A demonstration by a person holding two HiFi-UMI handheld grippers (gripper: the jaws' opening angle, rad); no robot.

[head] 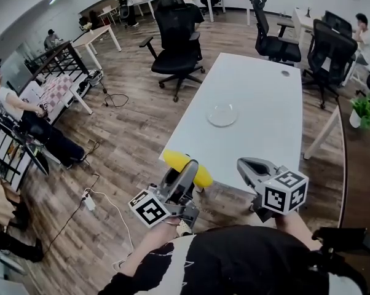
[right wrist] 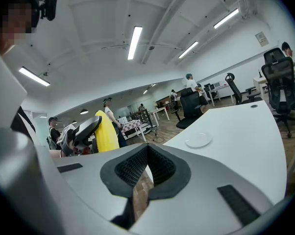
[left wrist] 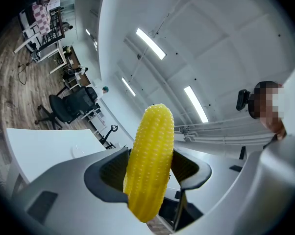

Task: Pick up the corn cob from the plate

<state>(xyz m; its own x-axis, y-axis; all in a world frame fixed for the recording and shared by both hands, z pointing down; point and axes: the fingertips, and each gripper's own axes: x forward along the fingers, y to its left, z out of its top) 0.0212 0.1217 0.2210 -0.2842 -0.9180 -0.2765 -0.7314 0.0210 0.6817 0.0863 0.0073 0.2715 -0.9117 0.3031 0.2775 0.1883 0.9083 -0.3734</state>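
Now — left gripper point(left wrist: 153, 168): clamping corn cob point(left wrist: 151, 138) | right gripper point(right wrist: 147, 153): closed

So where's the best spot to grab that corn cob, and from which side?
Probably across its thick middle, coming at the long side, as the left tool does now. The corn cob is long and rounded and narrows toward its ends, so squeezing opposite sides near the middle catches the fattest, most even part. A hold on a tapered end would likely slip.

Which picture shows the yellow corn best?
The left gripper view: the corn cob fills the middle, kernels clear, clamped in the left gripper. The head view shows it half hidden behind that gripper; the right gripper view shows a small slice.
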